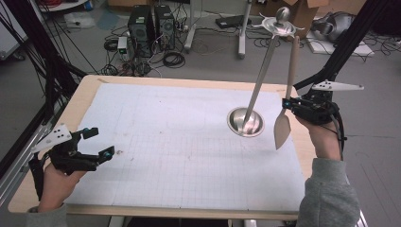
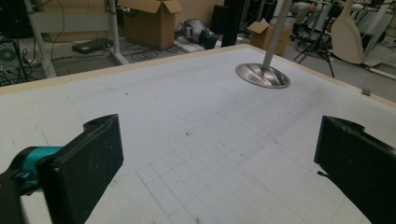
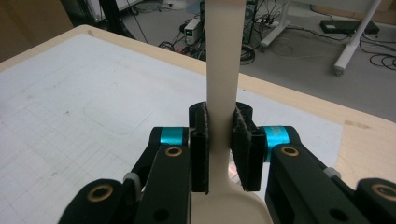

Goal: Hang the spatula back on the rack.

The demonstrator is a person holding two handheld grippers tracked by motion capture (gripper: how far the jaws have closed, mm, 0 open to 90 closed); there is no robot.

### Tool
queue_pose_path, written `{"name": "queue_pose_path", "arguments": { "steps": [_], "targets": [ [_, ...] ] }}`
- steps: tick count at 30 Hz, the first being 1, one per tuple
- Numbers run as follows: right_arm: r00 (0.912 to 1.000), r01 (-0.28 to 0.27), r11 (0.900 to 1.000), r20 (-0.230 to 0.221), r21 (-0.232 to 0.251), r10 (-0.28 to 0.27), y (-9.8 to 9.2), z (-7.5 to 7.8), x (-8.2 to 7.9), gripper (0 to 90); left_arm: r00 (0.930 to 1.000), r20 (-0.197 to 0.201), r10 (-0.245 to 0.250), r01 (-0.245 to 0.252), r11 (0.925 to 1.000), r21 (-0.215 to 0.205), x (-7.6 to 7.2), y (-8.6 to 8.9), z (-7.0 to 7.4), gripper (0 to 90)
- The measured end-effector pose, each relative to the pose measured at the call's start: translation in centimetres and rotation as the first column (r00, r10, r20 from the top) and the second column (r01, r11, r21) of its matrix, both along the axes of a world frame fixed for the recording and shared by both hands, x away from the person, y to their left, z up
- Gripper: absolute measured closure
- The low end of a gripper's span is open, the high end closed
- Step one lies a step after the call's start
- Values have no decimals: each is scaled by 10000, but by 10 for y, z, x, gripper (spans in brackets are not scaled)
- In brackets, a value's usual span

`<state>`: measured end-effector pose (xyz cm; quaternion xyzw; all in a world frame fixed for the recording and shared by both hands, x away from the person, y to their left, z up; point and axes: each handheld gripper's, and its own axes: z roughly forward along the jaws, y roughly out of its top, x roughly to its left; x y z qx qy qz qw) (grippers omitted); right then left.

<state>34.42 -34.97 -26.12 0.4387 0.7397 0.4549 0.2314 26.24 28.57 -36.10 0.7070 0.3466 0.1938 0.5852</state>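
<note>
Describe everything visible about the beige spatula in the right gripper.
The spatula is one smooth, matte beige piece, plastic or wood by its look: a long flat handle that widens into a broad blade with a pointed tip. It hangs roughly upright and a little tilted, blade down and handle up, above the right side of the table beside the metal stand. The blade looks clear of the white mat. The right gripper is shut on the handle just above the blade, its black pads pressing both edges. Nothing else touches it.
</note>
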Motion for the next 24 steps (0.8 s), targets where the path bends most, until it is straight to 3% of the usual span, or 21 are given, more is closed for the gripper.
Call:
{"name": "queue_pose_path", "arguments": {
  "steps": [24],
  "targets": [
    [9991, 271, 9994, 319, 207, -277, 12, -11, 14, 779, 9999, 15, 152, -152, 9999, 78, -6, 5, -1, 17]
  ]
}}
